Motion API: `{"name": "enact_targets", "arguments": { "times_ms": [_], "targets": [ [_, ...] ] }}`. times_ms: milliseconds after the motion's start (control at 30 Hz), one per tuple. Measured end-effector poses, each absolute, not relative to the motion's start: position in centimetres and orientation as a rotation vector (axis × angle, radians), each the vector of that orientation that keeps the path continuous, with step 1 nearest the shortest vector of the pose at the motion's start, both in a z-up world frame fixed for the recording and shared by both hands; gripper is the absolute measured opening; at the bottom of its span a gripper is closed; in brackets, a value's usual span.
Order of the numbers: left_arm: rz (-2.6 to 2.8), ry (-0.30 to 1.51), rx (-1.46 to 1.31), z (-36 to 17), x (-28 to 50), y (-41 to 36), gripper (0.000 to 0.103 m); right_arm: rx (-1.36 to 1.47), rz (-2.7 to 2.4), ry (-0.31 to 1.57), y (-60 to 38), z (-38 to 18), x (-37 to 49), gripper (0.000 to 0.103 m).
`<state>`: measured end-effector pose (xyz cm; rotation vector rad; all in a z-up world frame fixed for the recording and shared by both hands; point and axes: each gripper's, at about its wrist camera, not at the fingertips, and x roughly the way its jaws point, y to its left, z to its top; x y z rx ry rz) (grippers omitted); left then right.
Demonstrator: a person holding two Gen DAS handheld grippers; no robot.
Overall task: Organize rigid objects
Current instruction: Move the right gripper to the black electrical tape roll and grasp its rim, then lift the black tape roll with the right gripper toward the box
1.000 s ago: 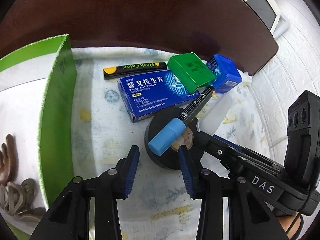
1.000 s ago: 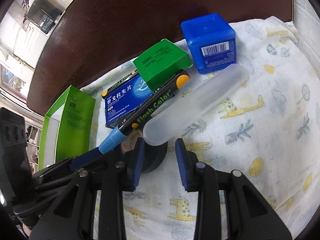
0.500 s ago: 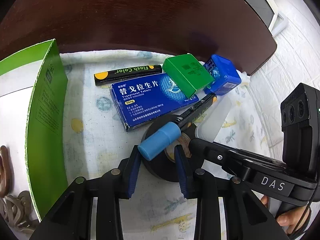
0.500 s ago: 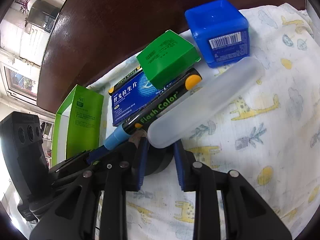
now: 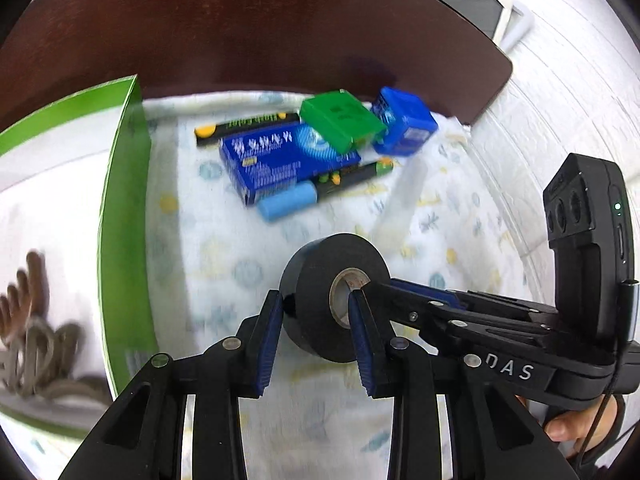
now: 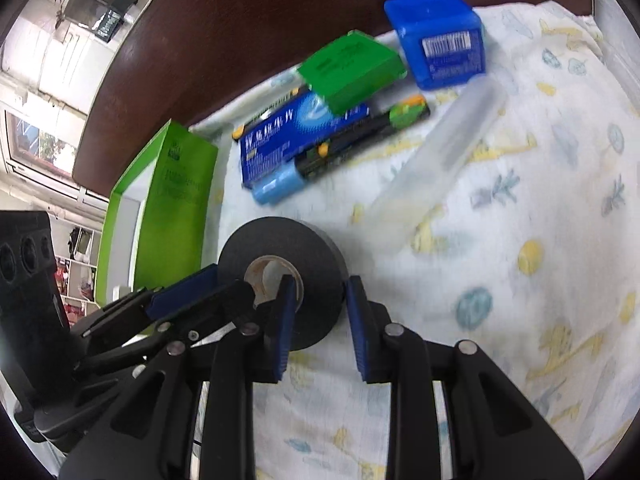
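I have the black tape roll [image 5: 320,300] clamped from both sides, low in the centre of each wrist view. My left gripper [image 5: 316,332] pinches one wall of the ring, one blue pad on the outer face and the other inside the cardboard core. My right gripper [image 6: 318,320] does the same on the opposite wall, so each set of jaws is closed on the roll. In the left view my right gripper's side reads "DAS" at the lower right.

Above the roll, on the printed cloth [image 6: 500,300], lie the rest: a blue medicine box [image 5: 280,160] with white characters (too blurred to read), a green box [image 5: 340,122] leaning on its upper right corner, and a blue cube box [image 6: 440,38] with a barcode label at the upper right. A black marker with a light blue cap [image 6: 332,156] lies against the medicine box's lower edge; a second black marker [image 5: 244,126] sits behind it. A clear tube [image 6: 444,140] slants at right. A green carton [image 5: 124,220] stands at the left.
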<state>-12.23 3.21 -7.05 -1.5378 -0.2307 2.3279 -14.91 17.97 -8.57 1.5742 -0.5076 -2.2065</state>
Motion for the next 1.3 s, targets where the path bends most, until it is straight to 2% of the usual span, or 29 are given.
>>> {"name": "enact_targets", "arguments": {
  "times_ms": [367,500,600,1033,1300],
  "targets": [
    [2.262,-0.223,-1.598,-8.3,-11.2,2.4,0.032,1.559,-2.251,-0.347,17.5,-8.4,-13.0,0.028],
    [2.287,-0.177,-1.570,-8.8,-11.4,2.9,0.033,1.580,-2.158,-0.475,18.6,-9.5,-13.9,0.029],
    [2.304,-0.132,-1.553,-8.6,-10.9,3.3,0.033,1.587,-2.140,-0.465,18.3,-9.3,-13.4,0.028],
    [2.479,-0.150,-1.331,-1.8,-9.3,0.0,0.033,1.362,-2.255,-0.363,15.3,-3.4,-11.7,0.027],
    [2.642,-0.194,-1.218,2.0,-7.6,-5.5,0.033,1.210,-2.228,-0.269,9.6,0.4,-12.1,0.027]
  ]
}}
